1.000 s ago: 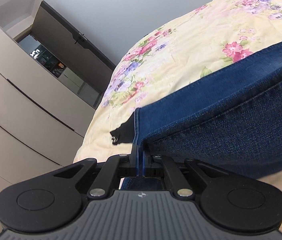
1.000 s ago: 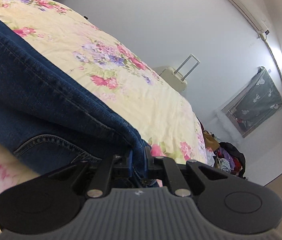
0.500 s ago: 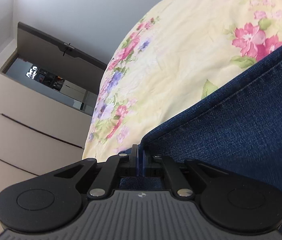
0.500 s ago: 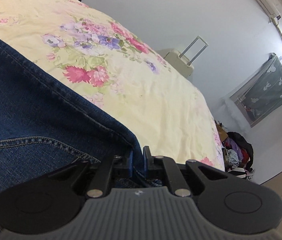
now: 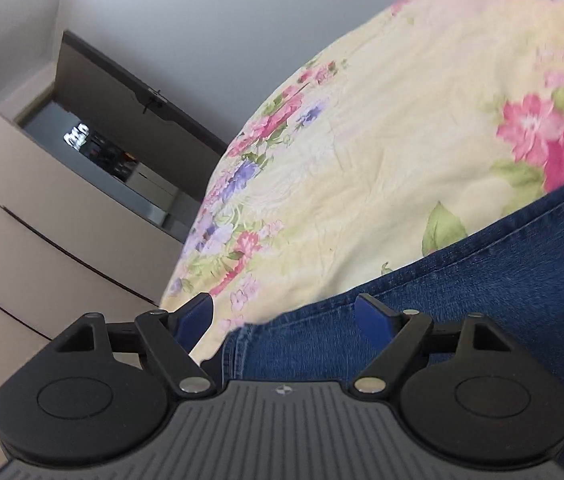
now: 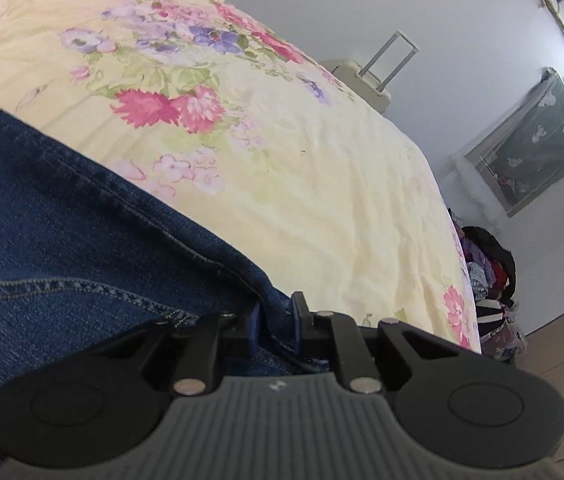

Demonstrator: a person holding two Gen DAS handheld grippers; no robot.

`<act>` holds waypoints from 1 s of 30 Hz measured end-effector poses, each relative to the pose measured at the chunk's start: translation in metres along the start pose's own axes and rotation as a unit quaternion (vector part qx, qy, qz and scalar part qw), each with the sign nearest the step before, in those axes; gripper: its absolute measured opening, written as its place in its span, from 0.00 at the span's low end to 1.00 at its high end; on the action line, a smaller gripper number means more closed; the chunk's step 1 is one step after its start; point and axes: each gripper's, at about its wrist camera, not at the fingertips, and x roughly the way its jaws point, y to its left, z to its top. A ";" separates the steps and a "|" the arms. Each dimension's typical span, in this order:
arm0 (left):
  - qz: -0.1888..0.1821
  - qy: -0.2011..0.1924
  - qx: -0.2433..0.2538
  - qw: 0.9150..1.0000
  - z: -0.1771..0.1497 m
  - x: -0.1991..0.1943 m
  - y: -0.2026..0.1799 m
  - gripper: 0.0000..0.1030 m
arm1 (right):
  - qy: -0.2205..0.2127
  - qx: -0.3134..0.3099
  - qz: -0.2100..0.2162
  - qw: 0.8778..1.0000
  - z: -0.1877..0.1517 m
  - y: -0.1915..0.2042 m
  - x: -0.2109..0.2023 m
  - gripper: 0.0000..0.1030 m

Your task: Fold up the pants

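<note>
Two claws are letting the dark blue denim pants [image 5: 422,320] go.
Your left gripper [image 5: 288,316] gapes; your right gripper [image 6: 276,320] is parting, hem between, because the fold rests on the floral quilt [image 6: 302,184].

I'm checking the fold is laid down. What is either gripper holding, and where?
The left gripper holds nothing, jaws wide over the jeans. The right gripper is opening, denim corner edge between its jaws.
</note>
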 end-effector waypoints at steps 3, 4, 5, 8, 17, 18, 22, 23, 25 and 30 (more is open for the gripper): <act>-0.054 0.002 -0.071 0.996 -0.014 -0.024 0.042 0.86 | -0.009 0.038 0.006 0.999 -0.004 -0.009 -0.028 0.16; -0.075 0.007 -0.105 0.992 -0.023 -0.030 0.059 0.84 | -0.014 0.052 0.009 0.999 -0.007 -0.009 -0.039 0.24; -0.096 0.011 -0.137 0.986 -0.034 -0.035 0.074 0.82 | -0.022 0.070 0.019 0.997 -0.012 -0.010 -0.052 0.36; -0.151 0.019 -0.239 0.959 -0.078 -0.038 0.117 0.72 | -0.038 0.145 0.059 0.987 -0.032 -0.011 -0.087 0.39; -0.227 0.063 -0.556 0.797 -0.219 0.011 0.176 0.64 | -0.029 0.299 0.044 0.953 -0.115 -0.012 -0.141 0.39; -0.234 0.065 -0.579 0.778 -0.227 0.019 0.175 0.64 | -0.017 0.319 0.045 0.946 -0.123 -0.014 -0.138 0.39; -0.241 0.061 -0.653 0.716 -0.243 0.049 0.166 0.64 | 0.014 0.356 0.037 0.934 -0.146 -0.015 -0.132 0.40; -0.238 0.057 -0.660 0.710 -0.243 0.053 0.164 0.63 | 0.017 0.359 0.036 0.932 -0.149 -0.015 -0.132 0.40; -0.233 0.052 -0.667 0.706 -0.239 0.058 0.163 0.47 | 0.020 0.357 0.033 0.933 -0.151 -0.014 -0.133 0.40; -0.238 0.051 -0.648 0.721 -0.224 0.067 0.167 0.42 | 0.030 0.343 0.019 0.939 -0.147 -0.011 -0.131 0.40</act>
